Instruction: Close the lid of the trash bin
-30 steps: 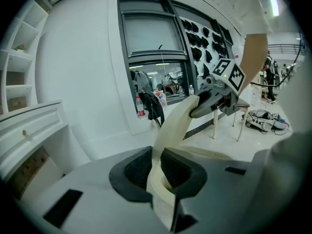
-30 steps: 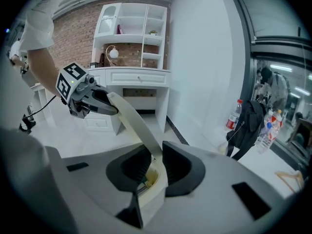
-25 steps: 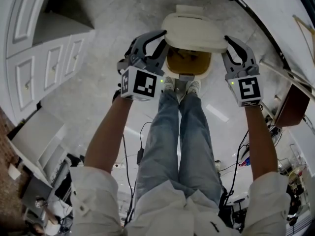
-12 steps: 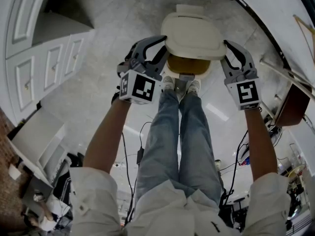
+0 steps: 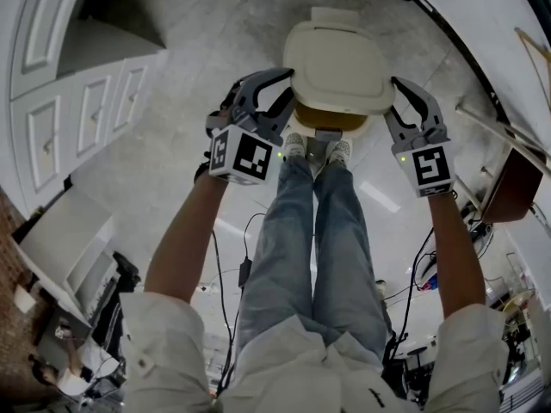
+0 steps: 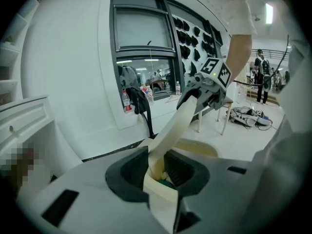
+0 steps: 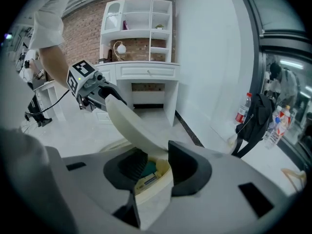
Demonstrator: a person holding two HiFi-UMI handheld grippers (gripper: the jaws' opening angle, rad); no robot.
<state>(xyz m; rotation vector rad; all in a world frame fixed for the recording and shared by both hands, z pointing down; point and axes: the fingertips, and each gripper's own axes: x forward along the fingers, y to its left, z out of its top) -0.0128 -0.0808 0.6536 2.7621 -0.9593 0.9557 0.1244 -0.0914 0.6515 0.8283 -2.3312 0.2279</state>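
Note:
A cream trash bin (image 5: 331,120) stands on the floor in front of the person's shoes. Its lid (image 5: 336,63) is tilted low over the opening, and only a strip of the brown inside shows. My left gripper (image 5: 280,89) is at the lid's left edge and my right gripper (image 5: 403,93) at its right edge. In the left gripper view the lid's rim (image 6: 178,123) runs between the jaws of the left gripper (image 6: 157,167). The right gripper (image 7: 155,167) likewise has the rim (image 7: 129,123) between its jaws. Both pairs of jaws are opening, and a gap shows beside the rim.
White panelled cabinets (image 5: 77,110) stand at the left. The person's legs and shoes (image 5: 317,149) are close to the bin's front. Cables (image 5: 245,265) lie on the floor behind. A brown box (image 5: 512,183) sits at the right. A white shelf unit (image 7: 139,28) stands against a brick wall.
The lid has swung down over the bin, hiding more of the brown inside. Both grippers have sunk with it along its sides.

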